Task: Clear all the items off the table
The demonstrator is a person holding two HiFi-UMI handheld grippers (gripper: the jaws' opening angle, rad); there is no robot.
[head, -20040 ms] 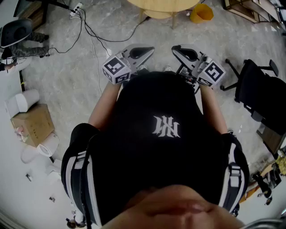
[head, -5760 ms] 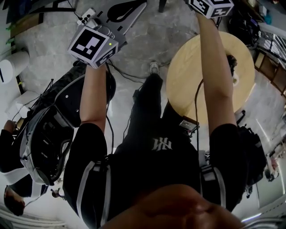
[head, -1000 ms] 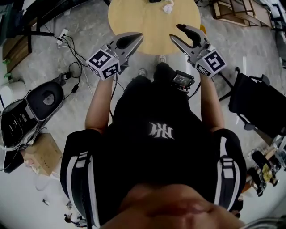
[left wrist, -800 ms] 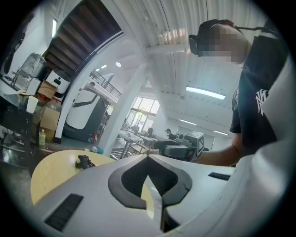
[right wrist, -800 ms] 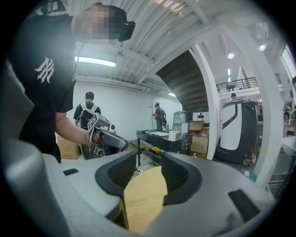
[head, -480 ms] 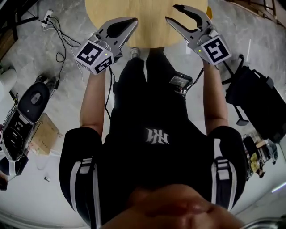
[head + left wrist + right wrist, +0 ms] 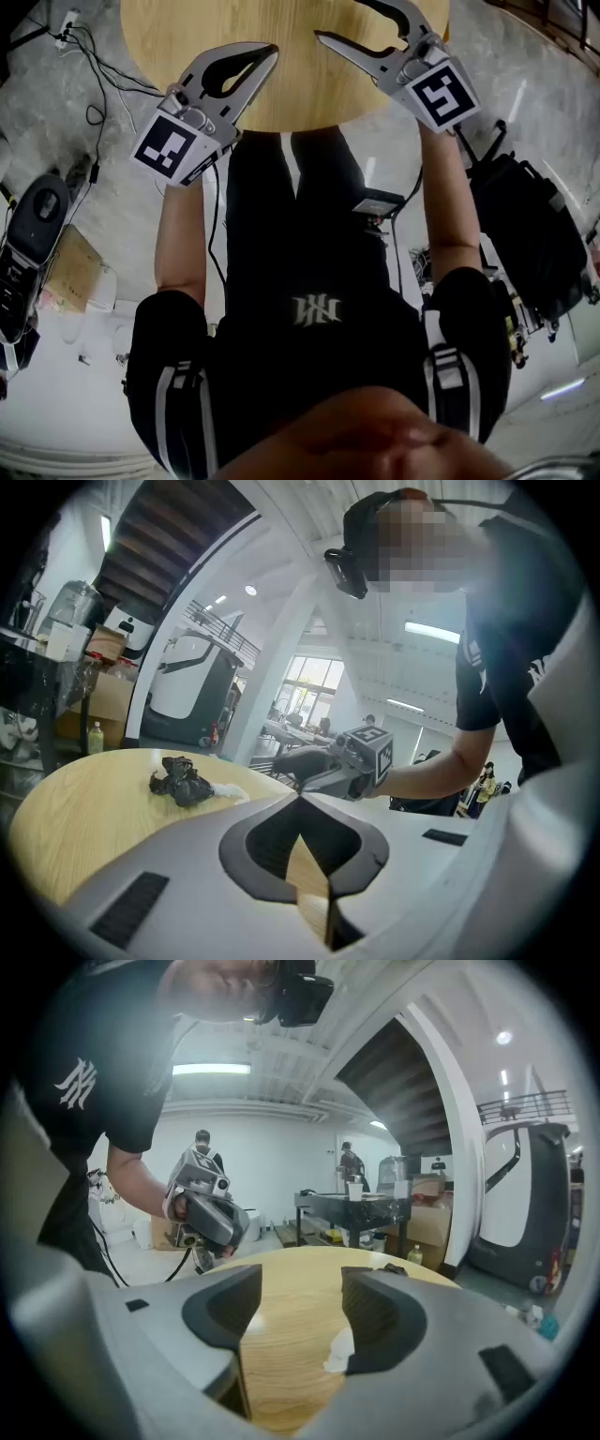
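While the crumpled black scrap [image 7: 183, 782] and the crumpled white tissue [image 7: 225, 793] just beside it lie on the round pale wooden table [image 7: 281, 75], the clearing is judged not yet begun. The right gripper [image 7: 302, 1279], its jaws having just been opening, stands partly apart and grips nothing; the tissue lies beyond the gap. The left gripper [image 7: 300, 801] has its tips together, empty. No receiving container can be identified.

A white interlocking-letter monogram [image 7: 317, 309] stands on the black shirt [image 7: 281, 384]; no other print is legible.
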